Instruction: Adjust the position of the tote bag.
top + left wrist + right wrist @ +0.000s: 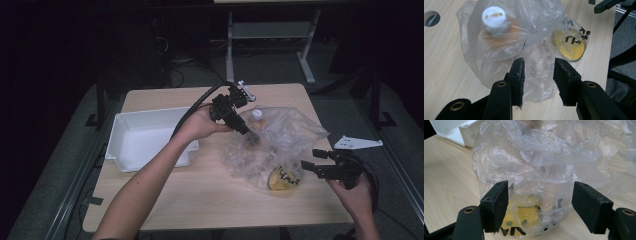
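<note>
Left gripper view has your left gripper spread above the plastic bag, right gripper likewise wide, so closing could pinch film alone and tear it.

On the table, the bin sits left of centre, the plastic bag right of centre. In the bag, a bottle lies toward the top, a round item toward the bottom.

The high view is dim, the room around the desk nearly black, with soft detail. Both gripper views are brighter, with glare on the plastic bag and near jaws slightly blurred.
</note>
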`<move>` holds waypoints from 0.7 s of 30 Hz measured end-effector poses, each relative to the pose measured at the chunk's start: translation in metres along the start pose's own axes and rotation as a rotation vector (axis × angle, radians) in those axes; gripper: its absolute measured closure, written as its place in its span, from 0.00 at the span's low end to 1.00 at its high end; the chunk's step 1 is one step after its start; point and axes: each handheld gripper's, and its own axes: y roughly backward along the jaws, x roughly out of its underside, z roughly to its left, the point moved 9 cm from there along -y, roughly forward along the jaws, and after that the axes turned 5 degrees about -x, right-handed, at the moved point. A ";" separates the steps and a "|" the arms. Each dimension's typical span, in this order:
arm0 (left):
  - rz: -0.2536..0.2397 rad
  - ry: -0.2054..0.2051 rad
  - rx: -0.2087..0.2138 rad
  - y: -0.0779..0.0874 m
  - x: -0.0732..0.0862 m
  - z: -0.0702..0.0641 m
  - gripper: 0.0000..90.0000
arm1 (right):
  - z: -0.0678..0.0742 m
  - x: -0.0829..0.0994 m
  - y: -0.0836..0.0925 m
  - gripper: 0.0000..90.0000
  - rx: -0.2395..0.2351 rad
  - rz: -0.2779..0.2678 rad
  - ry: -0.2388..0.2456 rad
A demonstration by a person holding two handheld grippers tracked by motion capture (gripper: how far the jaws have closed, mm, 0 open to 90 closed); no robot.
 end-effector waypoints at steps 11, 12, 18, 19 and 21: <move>-0.016 0.006 0.007 0.003 -0.002 0.000 0.67 | -0.001 0.001 -0.001 0.32 -0.007 0.007 -0.003; -0.016 0.006 0.007 0.003 -0.002 0.000 0.66 | -0.001 0.001 -0.001 0.32 -0.007 0.007 -0.003; -0.015 -0.010 0.017 -0.003 -0.007 -0.005 0.64 | -0.001 0.002 -0.002 0.32 -0.007 0.012 -0.004; -0.015 -0.010 0.017 -0.003 -0.007 -0.005 0.64 | -0.001 0.002 -0.002 0.32 -0.007 0.012 -0.004; -0.023 -0.024 0.017 -0.005 -0.010 -0.006 0.64 | -0.001 0.002 -0.002 0.32 -0.007 0.010 -0.003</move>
